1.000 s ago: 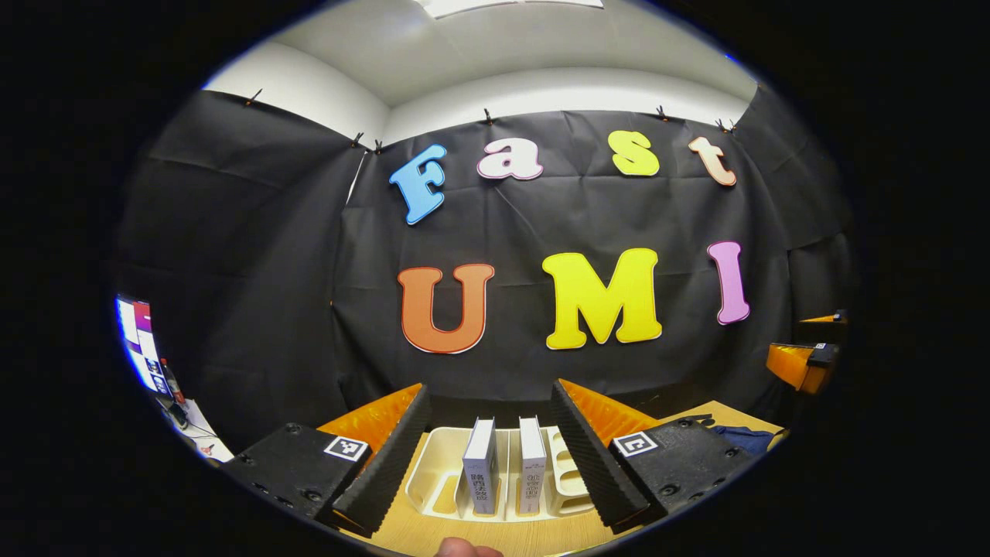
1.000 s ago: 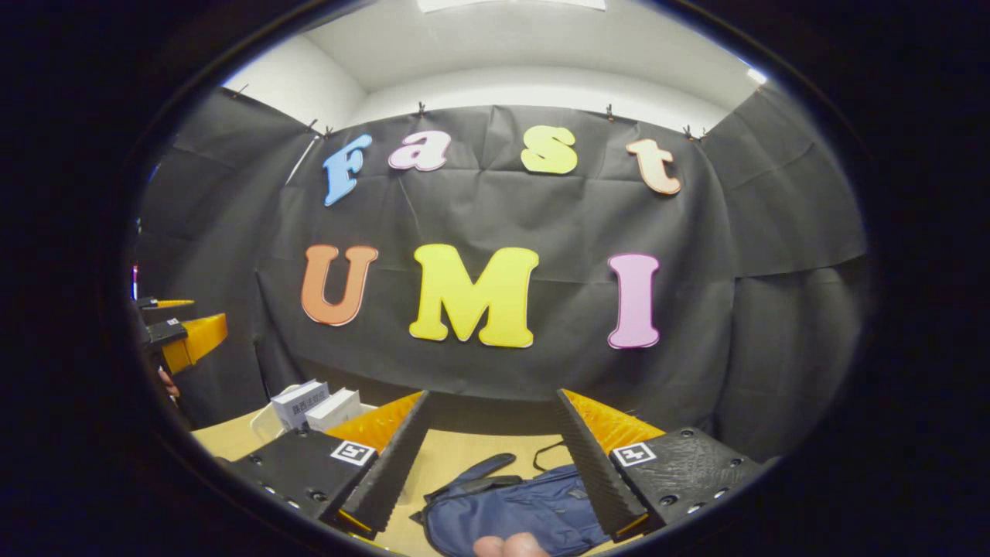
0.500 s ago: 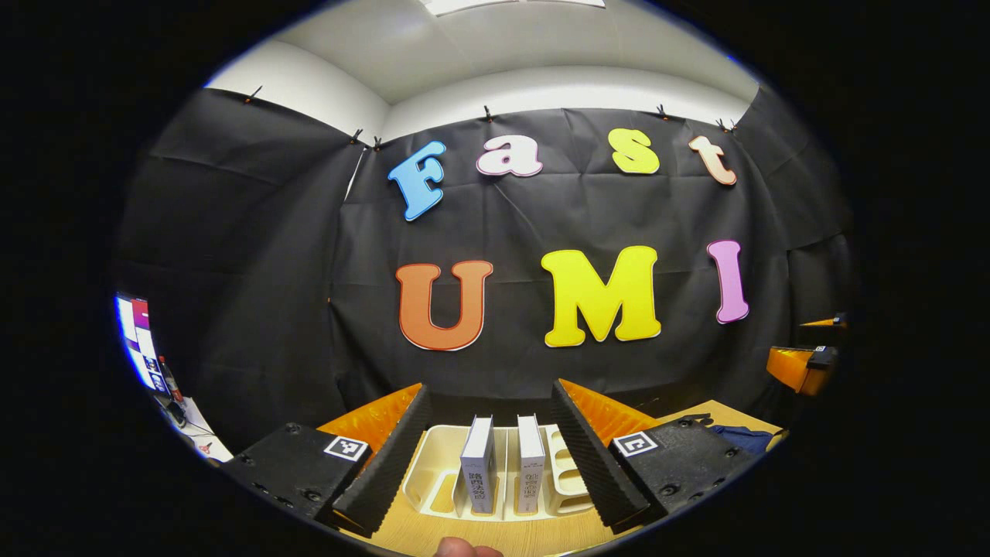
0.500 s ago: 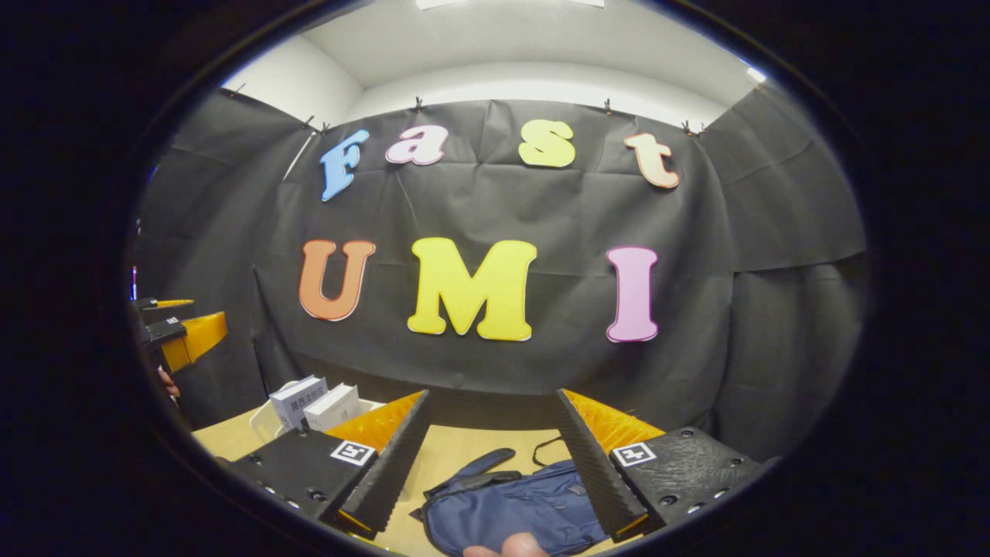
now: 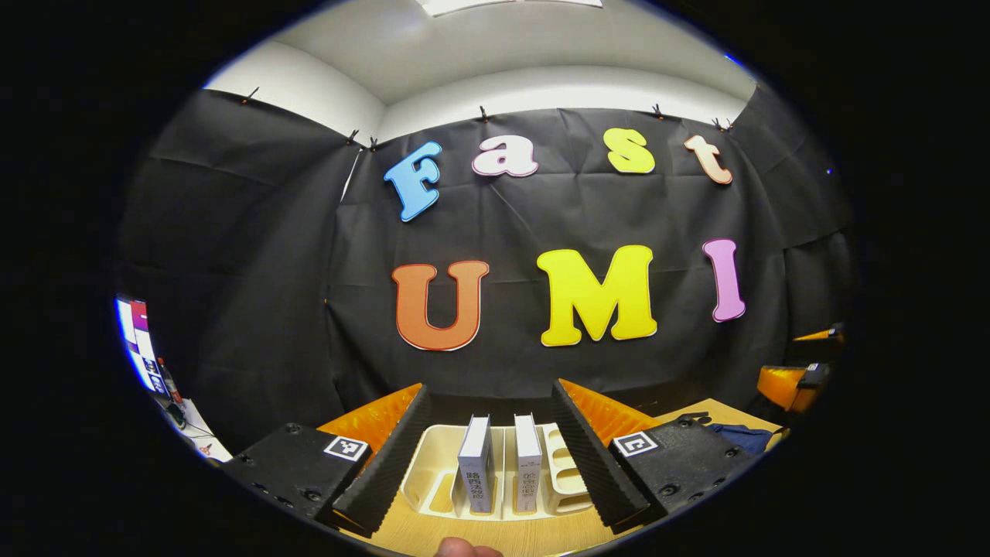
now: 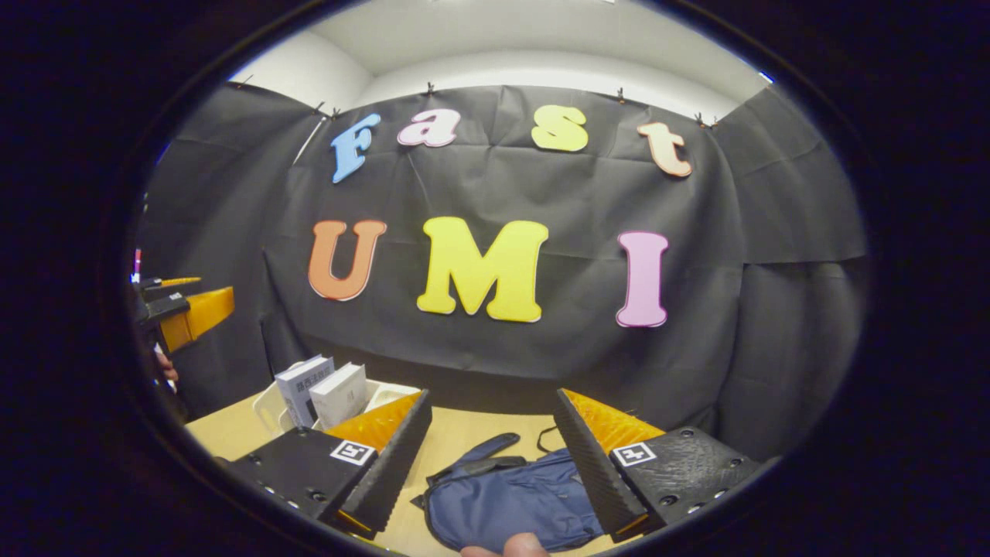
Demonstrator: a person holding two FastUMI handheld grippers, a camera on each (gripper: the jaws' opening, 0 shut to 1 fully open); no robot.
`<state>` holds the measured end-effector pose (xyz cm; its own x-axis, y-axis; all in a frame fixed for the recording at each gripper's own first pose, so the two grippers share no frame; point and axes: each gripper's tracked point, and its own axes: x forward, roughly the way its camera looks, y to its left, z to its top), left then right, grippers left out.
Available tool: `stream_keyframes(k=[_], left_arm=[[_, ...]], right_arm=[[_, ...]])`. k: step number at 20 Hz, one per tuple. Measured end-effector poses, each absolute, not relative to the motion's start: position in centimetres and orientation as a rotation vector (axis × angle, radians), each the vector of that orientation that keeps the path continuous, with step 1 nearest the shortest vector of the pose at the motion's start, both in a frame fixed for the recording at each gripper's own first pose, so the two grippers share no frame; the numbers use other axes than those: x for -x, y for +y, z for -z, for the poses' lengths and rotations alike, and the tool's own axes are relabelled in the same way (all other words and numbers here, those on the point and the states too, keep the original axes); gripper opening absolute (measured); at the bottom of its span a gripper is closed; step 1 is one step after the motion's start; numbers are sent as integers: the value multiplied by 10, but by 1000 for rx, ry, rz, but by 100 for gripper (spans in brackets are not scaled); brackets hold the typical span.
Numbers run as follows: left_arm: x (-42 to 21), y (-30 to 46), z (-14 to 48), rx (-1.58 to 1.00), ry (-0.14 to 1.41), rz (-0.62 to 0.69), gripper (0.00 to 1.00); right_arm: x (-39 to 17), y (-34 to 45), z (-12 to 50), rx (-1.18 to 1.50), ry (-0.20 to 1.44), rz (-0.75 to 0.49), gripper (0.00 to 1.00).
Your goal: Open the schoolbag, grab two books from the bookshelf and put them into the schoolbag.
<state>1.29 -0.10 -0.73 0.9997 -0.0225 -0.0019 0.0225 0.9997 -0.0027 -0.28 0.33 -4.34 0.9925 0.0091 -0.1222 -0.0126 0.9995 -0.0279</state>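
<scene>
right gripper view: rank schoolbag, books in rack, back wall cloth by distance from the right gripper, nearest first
1. schoolbag, lying on the table right ahead of the right gripper.
2. books, upright in the rack, ahead to its left.
3. black cloth wall, behind everything.

The table (image 6: 232, 433) was a light wood top. A cream plastic bookshelf rack (image 5: 433, 472) sat right on it with two books (image 5: 476, 464) standing upright in its slots. A dark blue schoolbag (image 6: 503, 503) lay flat on the same top, well apart from the rack, strap flopped out behind it.
</scene>
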Motion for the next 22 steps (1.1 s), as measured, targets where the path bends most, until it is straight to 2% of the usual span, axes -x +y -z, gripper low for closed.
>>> stream_keyframes(k=[2,4,7,9,17,22], left_arm=[[-9,0,10,5,4,23,99],[-6,-2,11,9,11,23,99],[7,-2,14,11,15,22,99],[11,4,14,-5,18,9,99],[40,34,20,15,52,-49,99],[48,53,17,-8,53,-89,99]], right_arm=[[5,13,66,40,176,-38,97],[4,22,99,69,256,-64,94],[8,36,160,110,403,-103,98],[10,43,194,113,477,-118,96],[8,60,308,236,702,-138,96],[-3,54,365,295,791,-92,96]])
